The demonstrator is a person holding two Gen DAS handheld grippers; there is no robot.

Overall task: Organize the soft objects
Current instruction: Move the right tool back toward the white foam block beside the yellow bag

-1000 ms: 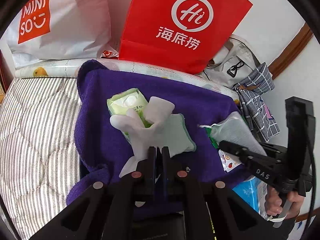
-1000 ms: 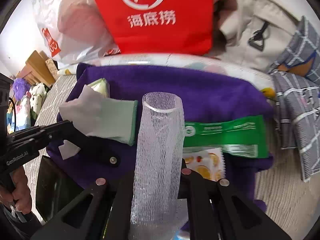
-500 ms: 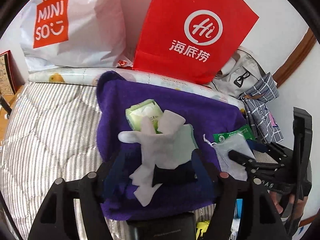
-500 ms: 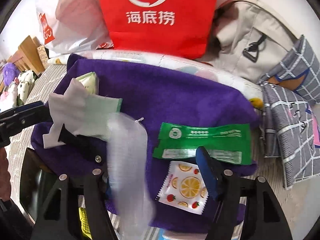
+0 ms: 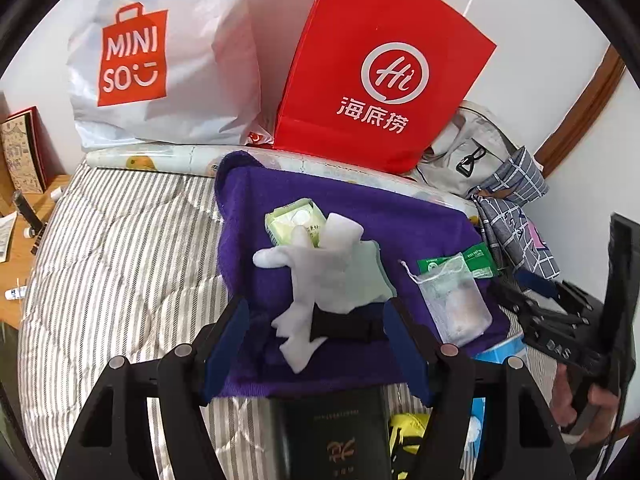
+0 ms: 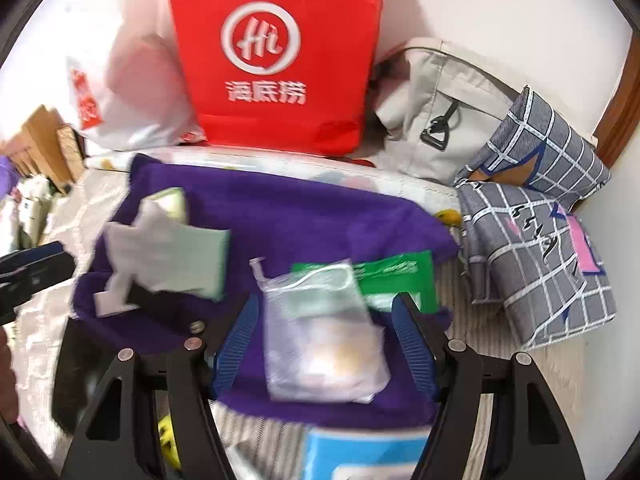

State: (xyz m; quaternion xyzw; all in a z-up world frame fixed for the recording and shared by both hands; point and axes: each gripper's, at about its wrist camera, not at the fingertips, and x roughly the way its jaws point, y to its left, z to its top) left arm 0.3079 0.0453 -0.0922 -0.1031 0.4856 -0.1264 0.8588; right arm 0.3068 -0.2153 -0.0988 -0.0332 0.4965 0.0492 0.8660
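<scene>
Both our grippers stand open and empty: the left gripper (image 5: 316,344) above the white glove (image 5: 320,276), the right gripper (image 6: 324,344) above the mesh pouch (image 6: 324,336), both lying on the purple towel (image 5: 400,216). Placing looks finished; next we likely pick another soft item.

White glove (image 5: 320,268) lies flat on the purple towel (image 5: 256,208), fingers splayed, its pale green cuff (image 5: 370,272) toward the right, overlapping a green tissue pack (image 5: 294,220). Mesh drawstring pouch (image 6: 320,332) lies flat near the towel's front edge, partly covering a green sachet (image 6: 400,276).
</scene>
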